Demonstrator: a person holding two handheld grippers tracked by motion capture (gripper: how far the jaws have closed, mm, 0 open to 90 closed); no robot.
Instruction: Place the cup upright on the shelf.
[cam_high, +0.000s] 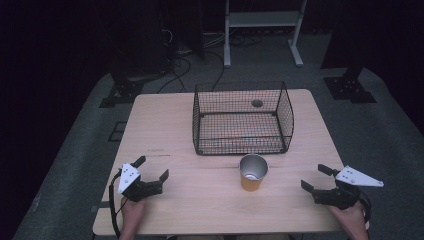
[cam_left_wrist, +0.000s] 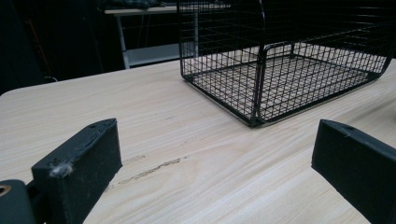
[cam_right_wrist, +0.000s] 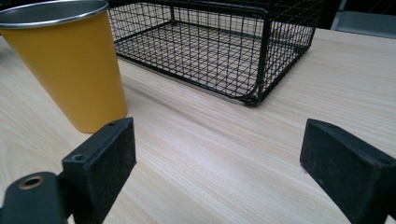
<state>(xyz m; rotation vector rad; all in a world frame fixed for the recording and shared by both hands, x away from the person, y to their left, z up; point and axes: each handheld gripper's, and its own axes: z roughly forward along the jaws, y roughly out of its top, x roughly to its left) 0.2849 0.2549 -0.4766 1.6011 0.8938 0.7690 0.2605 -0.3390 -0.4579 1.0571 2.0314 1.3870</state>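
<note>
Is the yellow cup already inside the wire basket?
No, the yellow cup stands upright on the table, just in front of the wire basket.

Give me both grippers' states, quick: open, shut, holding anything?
Left gripper: open, holding nothing, jaws apart above the pale wooden table.
Right gripper: open, holding nothing, apart from the yellow metal cup.

No writing or label can be read anywhere.

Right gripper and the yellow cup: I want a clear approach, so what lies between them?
Nothing: bare wooden table separates the right gripper from the yellow cup in the high view; the right gripper view agrees.
</note>
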